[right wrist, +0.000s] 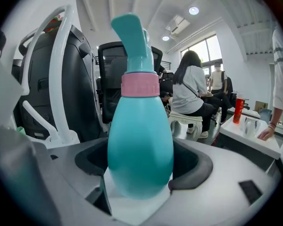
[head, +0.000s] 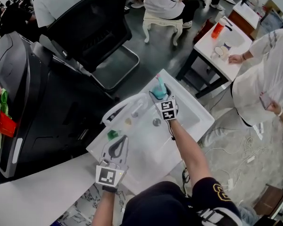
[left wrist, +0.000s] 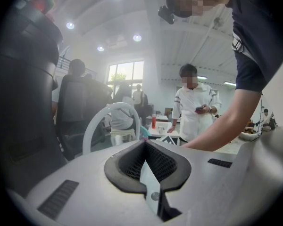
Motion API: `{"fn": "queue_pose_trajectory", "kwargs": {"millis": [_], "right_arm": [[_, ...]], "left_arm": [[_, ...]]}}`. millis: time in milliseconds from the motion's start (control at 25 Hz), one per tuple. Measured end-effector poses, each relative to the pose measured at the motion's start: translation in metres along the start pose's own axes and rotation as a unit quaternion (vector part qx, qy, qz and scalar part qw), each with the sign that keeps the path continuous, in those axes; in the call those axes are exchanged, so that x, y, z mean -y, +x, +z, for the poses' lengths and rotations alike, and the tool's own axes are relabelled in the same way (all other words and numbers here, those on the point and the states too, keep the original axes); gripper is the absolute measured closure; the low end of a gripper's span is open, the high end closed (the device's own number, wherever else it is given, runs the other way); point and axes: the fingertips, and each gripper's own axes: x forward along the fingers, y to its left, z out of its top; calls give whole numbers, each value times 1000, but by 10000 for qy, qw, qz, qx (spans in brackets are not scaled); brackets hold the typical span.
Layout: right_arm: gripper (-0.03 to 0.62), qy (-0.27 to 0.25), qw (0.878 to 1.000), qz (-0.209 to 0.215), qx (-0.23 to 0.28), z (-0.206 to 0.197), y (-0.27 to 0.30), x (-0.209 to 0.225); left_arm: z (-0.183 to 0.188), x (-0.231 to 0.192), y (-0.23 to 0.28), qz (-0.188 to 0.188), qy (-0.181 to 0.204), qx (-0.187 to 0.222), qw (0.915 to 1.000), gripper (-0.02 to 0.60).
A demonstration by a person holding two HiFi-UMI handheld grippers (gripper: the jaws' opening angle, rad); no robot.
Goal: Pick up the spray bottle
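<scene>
The spray bottle (head: 159, 85) is teal with a pink collar and a teal trigger head, and it stands upright at the far edge of the small white table (head: 191, 122). My right gripper (head: 160, 94) has its jaws round the bottle's belly. In the right gripper view the bottle (right wrist: 140, 140) fills the gap and both pads lie against its sides. My left gripper (head: 119, 139) rests lower left on the table with its tips together and nothing between them. In the left gripper view its jaws (left wrist: 144, 144) meet at the far end.
A small green object (head: 112, 134) and a round grey cap (head: 156, 122) lie on the table between the grippers. A white curved bar (head: 119, 108) rises at the table's left edge. A black chair (head: 94, 27) and a black machine (head: 19, 93) stand beyond. People sit nearby.
</scene>
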Motion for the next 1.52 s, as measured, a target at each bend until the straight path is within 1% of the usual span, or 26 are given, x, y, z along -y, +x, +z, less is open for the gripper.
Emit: {"fn": "queue_pose_trajectory", "kwargs": {"millis": [280, 440, 600, 720, 880, 960, 1160, 1320, 1520], "right_arm": [[227, -18, 9993, -200, 325, 35, -55, 5], [227, -56, 9984, -280, 494, 53, -90, 1], [229, -134, 9973, -351, 627, 70, -135, -5], [229, -141, 9962, -399, 757, 87, -174, -9], [229, -38, 9951, -357, 920, 109, -221, -23], [229, 59, 9947, -336, 968, 117, -246, -30], [229, 201, 9931, -315, 1109, 136, -301, -43], [227, 340, 9918, -328, 1189, 141, -342, -52], [227, 490, 9887, -369, 1366, 151, -391, -64]], "left_arm": [[5, 9, -22, -69, 11, 118, 9999, 566], [6, 15, -37, -151, 107, 221, 9996, 566], [4, 25, -59, -248, 226, 253, 9991, 566], [10, 30, -80, -196, 193, 339, 9990, 566], [7, 32, -100, -204, 255, 357, 9988, 566], [8, 37, -107, -262, 349, 374, 9983, 566], [20, 50, -121, -415, 486, 503, 9967, 566], [27, 55, -130, -480, 674, 577, 9949, 565], [41, 61, -143, -490, 647, 676, 9944, 565]]}}
